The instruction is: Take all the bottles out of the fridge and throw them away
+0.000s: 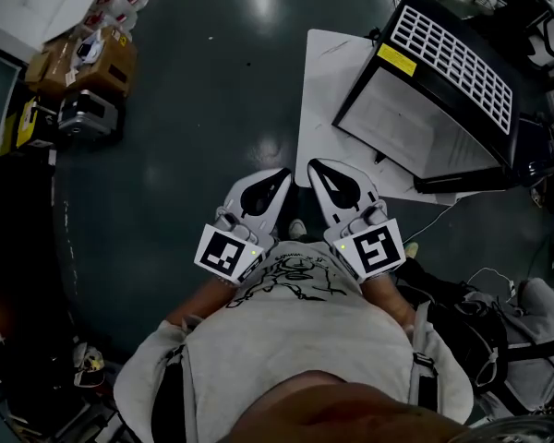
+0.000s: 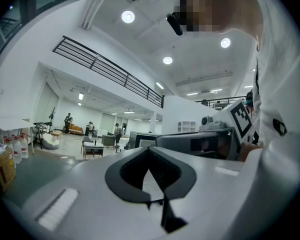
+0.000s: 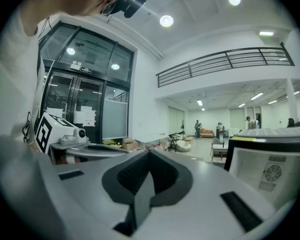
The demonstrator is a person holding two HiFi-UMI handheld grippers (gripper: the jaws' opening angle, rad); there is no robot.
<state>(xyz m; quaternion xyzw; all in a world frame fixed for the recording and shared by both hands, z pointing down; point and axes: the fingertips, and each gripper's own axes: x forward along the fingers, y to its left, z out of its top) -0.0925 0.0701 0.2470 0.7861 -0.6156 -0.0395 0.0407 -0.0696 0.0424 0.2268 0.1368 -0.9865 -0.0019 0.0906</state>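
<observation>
Our white shirt [image 1: 295, 340] fills the near edge, with 2 closed, empty grippers just beyond it.
We hold the left gripper [image 1: 275, 181] and the right gripper [image 1: 321, 172] side by side, each with its jaws together and nothing between them. We see the fridge [image 1: 452, 72] farther off and to the right of the right gripper, apart from it, on a white sheet [image 1: 328, 90] over the dark floor [image 1: 185, 137]; its contents we cannot tell.
</observation>
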